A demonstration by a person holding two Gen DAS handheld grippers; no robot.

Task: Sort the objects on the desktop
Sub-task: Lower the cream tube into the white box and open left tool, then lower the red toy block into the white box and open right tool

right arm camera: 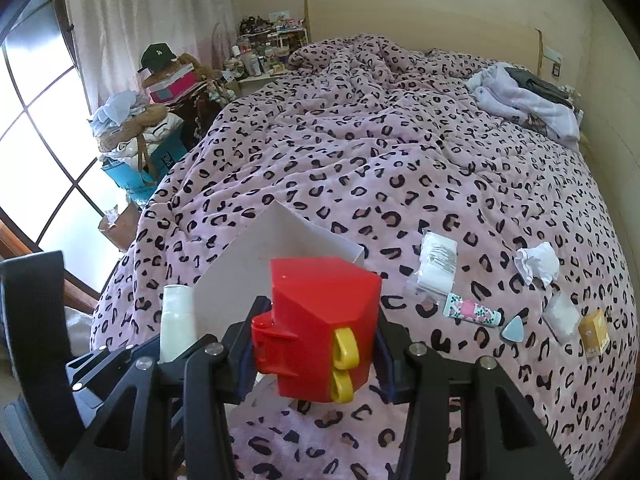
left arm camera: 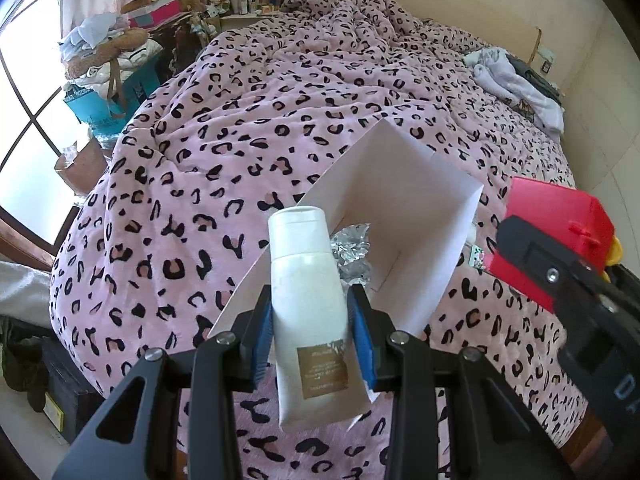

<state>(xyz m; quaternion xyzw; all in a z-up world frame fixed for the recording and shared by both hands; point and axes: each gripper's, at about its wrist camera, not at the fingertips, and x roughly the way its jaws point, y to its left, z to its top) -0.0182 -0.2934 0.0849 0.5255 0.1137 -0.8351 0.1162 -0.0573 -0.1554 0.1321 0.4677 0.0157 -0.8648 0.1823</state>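
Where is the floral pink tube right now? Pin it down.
In the right wrist view, the floral pink tube lies on the leopard-print blanket, right of the red toy, between the white packet and the small blue triangle.

We are seeing the white box (left arm camera: 404,216) standing mid-frame ahead, blocking the direct path; small items like the floral tube (right arm camera: 474,309) are crowding the right, while the bedspread (right arm camera: 360,140) above is lying open.
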